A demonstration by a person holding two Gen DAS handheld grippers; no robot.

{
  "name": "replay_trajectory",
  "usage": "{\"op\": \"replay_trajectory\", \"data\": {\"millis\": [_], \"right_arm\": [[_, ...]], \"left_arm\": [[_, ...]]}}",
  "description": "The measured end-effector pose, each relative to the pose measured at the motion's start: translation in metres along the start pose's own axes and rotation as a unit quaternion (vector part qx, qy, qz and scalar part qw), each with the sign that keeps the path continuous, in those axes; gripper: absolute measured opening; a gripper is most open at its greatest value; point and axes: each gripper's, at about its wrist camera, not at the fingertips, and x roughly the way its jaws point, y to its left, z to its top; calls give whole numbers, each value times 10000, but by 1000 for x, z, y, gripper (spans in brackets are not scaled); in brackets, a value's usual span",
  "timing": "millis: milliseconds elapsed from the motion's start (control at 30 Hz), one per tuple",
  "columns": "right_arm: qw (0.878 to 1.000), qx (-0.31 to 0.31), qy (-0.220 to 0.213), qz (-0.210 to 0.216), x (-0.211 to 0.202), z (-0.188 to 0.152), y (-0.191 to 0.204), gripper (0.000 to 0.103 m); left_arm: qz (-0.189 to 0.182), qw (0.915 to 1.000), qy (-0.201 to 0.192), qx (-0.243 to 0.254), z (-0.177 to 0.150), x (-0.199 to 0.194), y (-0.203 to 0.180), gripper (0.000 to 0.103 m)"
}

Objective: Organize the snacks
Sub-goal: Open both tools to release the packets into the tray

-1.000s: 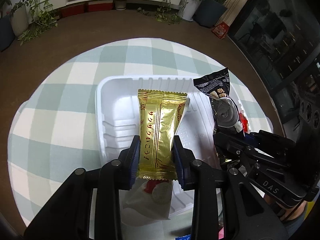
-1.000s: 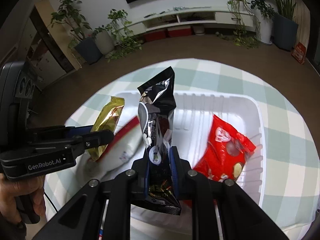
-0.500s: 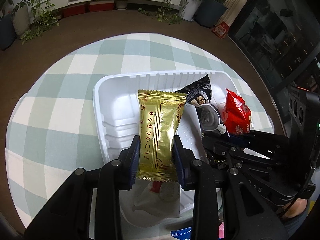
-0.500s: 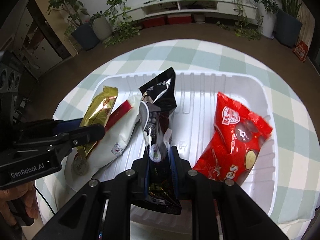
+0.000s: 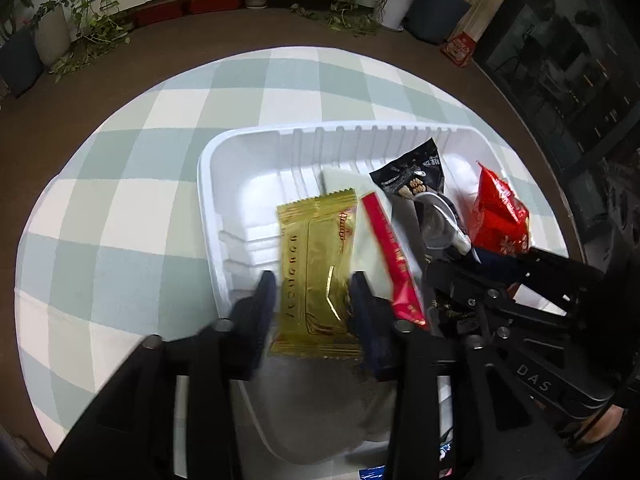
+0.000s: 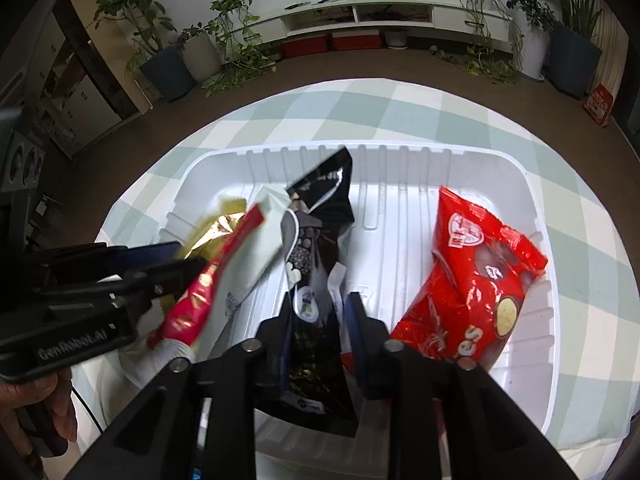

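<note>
A white plastic tray (image 5: 224,148) (image 6: 532,184) sits on the checked tablecloth. My left gripper (image 5: 314,294) holds a gold packet (image 5: 316,268) between its jaws, low over the tray's left part; the packet also shows in the right wrist view (image 6: 218,226). My right gripper (image 6: 318,312) holds a black packet (image 6: 320,216) (image 5: 416,176) standing in the tray's middle. A white and red packet (image 5: 380,232) (image 6: 236,268) lies between them. A red packet (image 6: 472,280) (image 5: 496,216) lies at the tray's right.
The round table with a green and white checked cloth (image 5: 140,184) (image 6: 592,240) ends near the tray on all sides. Brown floor, potted plants (image 6: 236,36) and a low white shelf (image 6: 380,16) lie beyond. A blue wrapper edge (image 5: 372,473) shows near the front.
Both grippers have moved down and forward into the tray with their packets. The gold packet now lies beside the white and red one; the black packet's base rests in the tray.
</note>
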Motion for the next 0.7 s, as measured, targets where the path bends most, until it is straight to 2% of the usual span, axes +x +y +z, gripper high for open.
{"op": "replay_trajectory", "data": {"millis": [67, 300, 400, 533, 600, 700], "right_arm": [[10000, 8, -31, 5, -1, 1, -1, 40], [9999, 119, -114, -49, -8, 3, -6, 61], [9996, 196, -179, 25, -15, 5, -10, 63], [9989, 212, -404, 126, -35, 8, -10, 66], [9980, 213, -557, 198, -46, 9, -9, 68], [9963, 227, -783, 272, -65, 9, -11, 69]], "left_arm": [[56, 10000, -81, -6, 1, -2, -1, 57], [2, 9997, -238, -114, 3, -15, -1, 70], [28, 9993, -351, -139, 1, -25, -2, 84], [-84, 9981, -547, -277, -4, -45, 0, 90], [-61, 9971, -695, -292, -7, -58, 2, 103], [-86, 9948, -951, -359, -13, -81, 6, 103]]}}
